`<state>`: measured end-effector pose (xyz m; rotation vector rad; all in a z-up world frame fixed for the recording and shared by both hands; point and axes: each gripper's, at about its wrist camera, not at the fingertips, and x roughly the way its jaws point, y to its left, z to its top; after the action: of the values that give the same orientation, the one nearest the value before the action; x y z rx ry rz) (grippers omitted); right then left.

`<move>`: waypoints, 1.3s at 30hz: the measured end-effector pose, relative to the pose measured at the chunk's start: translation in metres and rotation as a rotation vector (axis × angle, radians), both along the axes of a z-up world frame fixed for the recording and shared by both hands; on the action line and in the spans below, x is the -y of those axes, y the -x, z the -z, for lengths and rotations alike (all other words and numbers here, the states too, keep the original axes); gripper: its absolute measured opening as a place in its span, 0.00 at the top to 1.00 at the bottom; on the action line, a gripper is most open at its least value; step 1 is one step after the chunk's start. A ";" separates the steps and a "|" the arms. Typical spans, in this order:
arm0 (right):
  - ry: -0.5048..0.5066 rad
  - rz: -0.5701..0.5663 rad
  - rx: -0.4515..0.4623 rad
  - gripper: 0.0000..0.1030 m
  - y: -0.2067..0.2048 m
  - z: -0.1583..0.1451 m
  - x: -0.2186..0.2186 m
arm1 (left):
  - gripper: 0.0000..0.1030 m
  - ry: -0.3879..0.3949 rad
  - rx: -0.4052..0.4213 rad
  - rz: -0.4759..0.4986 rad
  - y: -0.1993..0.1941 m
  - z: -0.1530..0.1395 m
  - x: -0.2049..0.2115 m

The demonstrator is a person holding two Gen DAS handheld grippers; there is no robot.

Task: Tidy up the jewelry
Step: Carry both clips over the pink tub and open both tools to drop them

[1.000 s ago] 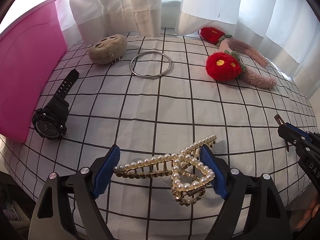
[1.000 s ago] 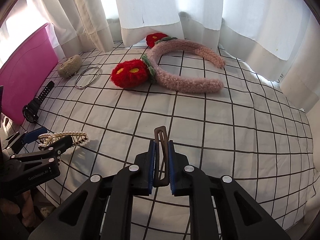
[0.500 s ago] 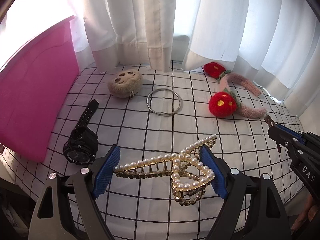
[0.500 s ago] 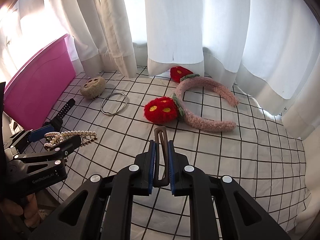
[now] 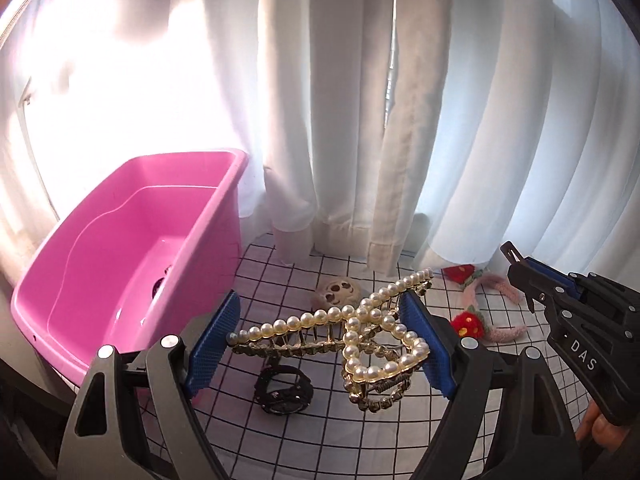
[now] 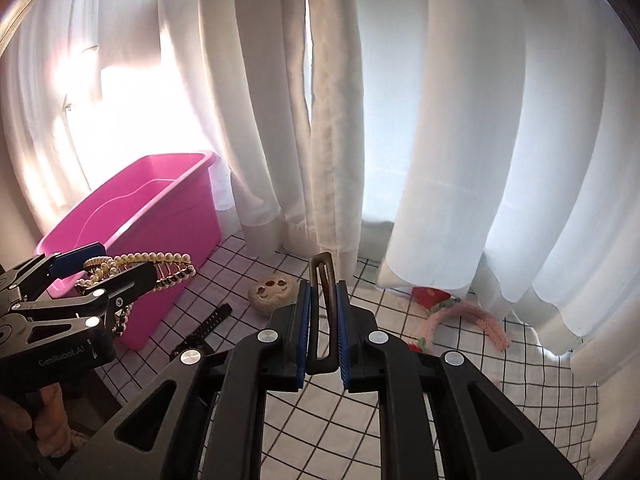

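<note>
My left gripper [image 5: 320, 340] is shut on a gold claw clip set with pearls [image 5: 352, 332]; its blue pads press the clip's two ends, high above the checked cloth. In the right wrist view the same left gripper [image 6: 100, 268] and pearl clip [image 6: 152, 260] hang beside the pink bin [image 6: 160, 200]. My right gripper [image 6: 323, 308] is shut on a slim brown hair clip [image 6: 322, 280] that stands upright between its pads. The right gripper [image 5: 516, 264] also shows at the right of the left wrist view. The pink bin [image 5: 132, 240] stands open at the left.
On the checked cloth [image 5: 360, 432] lie a black watch [image 5: 284, 390], a beige plush piece [image 5: 338, 292] and a pink headband with red flowers [image 5: 496, 308]. White curtains [image 6: 440, 120] hang close behind the table. A hand [image 6: 24, 420] holds the left gripper.
Both grippers have risen well above the cloth with their clips still held. The pink bin's inside has come into view, and the things on the cloth look smaller and lower.
</note>
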<state>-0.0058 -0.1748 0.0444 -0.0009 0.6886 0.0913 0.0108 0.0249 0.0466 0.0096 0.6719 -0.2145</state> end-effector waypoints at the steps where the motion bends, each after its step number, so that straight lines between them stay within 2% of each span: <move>1: 0.000 -0.022 0.013 0.88 -0.007 -0.007 -0.011 | 0.23 -0.002 0.014 -0.022 -0.002 -0.007 -0.011; 6: 0.007 -0.163 0.060 0.88 -0.043 -0.029 -0.080 | 0.23 -0.017 0.054 -0.147 -0.025 -0.033 -0.075; 10: -0.009 -0.281 0.061 0.88 -0.073 -0.037 -0.140 | 0.23 -0.041 0.068 -0.250 -0.043 -0.041 -0.129; 15: -0.024 -0.399 0.004 0.88 -0.109 -0.033 -0.211 | 0.23 -0.058 0.019 -0.359 -0.069 -0.029 -0.188; 20: -0.012 -0.455 -0.096 0.88 -0.143 -0.012 -0.265 | 0.23 -0.054 -0.062 -0.410 -0.090 -0.003 -0.221; 25: -0.007 -0.444 -0.194 0.88 -0.164 0.011 -0.283 | 0.23 -0.063 -0.117 -0.419 -0.104 0.017 -0.234; 31: 0.012 -0.416 -0.245 0.88 -0.171 0.022 -0.289 | 0.23 -0.053 -0.167 -0.417 -0.114 0.032 -0.244; 34: -0.015 -0.382 -0.267 0.87 -0.177 0.025 -0.289 | 0.22 -0.050 -0.187 -0.406 -0.116 0.037 -0.246; 36: -0.023 -0.374 -0.279 0.78 -0.182 0.027 -0.288 | 0.22 -0.046 -0.196 -0.406 -0.116 0.040 -0.248; 37: -0.024 -0.371 -0.276 0.67 -0.181 0.026 -0.287 | 0.22 -0.041 -0.200 -0.406 -0.116 0.041 -0.249; 38: -0.023 -0.371 -0.270 0.61 -0.181 0.026 -0.288 | 0.22 -0.037 -0.204 -0.408 -0.117 0.042 -0.250; 39: -0.020 -0.370 -0.265 0.60 -0.181 0.026 -0.288 | 0.22 -0.035 -0.209 -0.410 -0.117 0.043 -0.251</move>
<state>0.1754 0.1131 0.0185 -0.0990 0.9465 0.4602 0.1276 0.2755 0.0031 -0.1175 0.8695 0.1938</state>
